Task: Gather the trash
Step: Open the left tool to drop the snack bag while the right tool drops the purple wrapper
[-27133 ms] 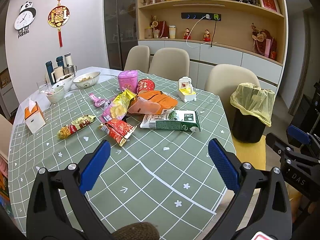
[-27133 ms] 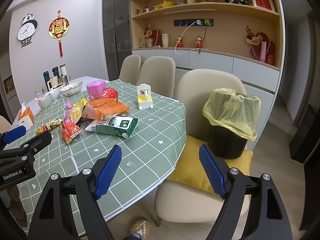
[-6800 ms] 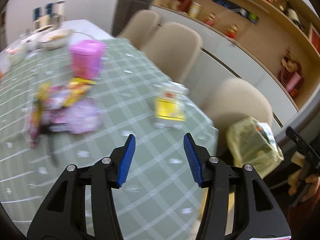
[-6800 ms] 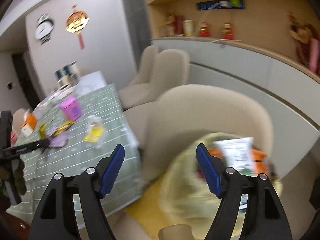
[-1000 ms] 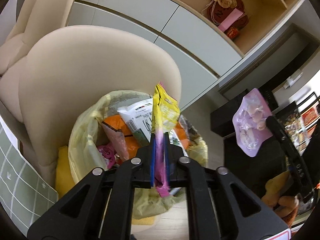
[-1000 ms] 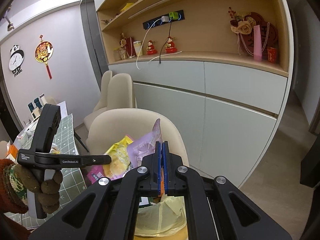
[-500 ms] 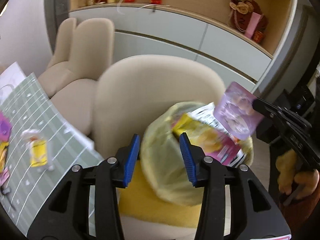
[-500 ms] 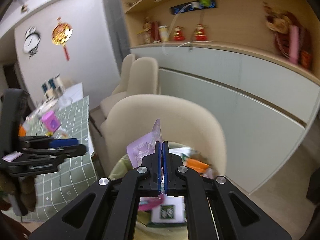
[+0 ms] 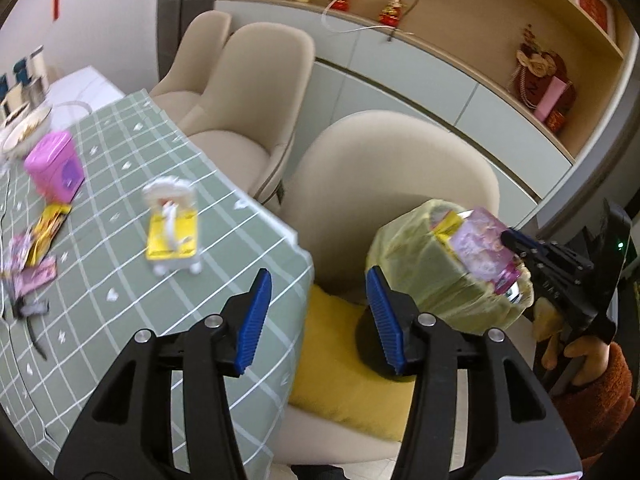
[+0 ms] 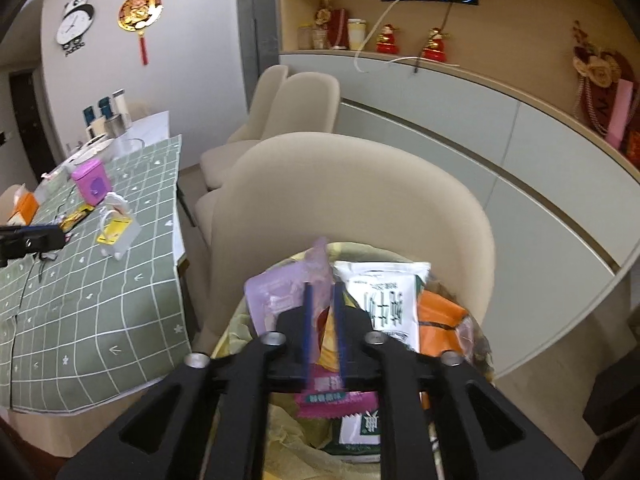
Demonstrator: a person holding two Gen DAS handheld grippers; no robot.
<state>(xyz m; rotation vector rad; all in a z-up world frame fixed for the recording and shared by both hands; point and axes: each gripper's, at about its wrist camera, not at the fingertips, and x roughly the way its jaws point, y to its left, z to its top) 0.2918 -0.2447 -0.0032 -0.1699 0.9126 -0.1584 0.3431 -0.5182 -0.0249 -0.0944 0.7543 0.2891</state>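
Trash fills the black bin lined with a yellow plastic bag (image 10: 256,320), which stands on a yellow seat cushion (image 9: 340,364) on a beige upholstered chair (image 9: 384,160) just beside the table covered with a green grid-patterned cloth (image 9: 120,264). Inside the bin, a white printed packet (image 10: 388,296), an orange wrapper (image 10: 440,316), and a yellow-and-magenta snack bag (image 10: 332,396) are visible, packed up to the rim. The right gripper (image 10: 321,320) is over the bin mouth; its jaws are opening, and a pale purple translucent pouch (image 10: 272,292) stands between the blue pads, which no longer press on it. The left gripper (image 9: 318,320) is near the table edge with its jaws opening and nothing between them. On the cloth remain a pink lidded tin (image 9: 54,168), a white and yellow toothpick dispenser (image 9: 172,228), and several flat wrappers (image 9: 36,248) well apart from the bin.
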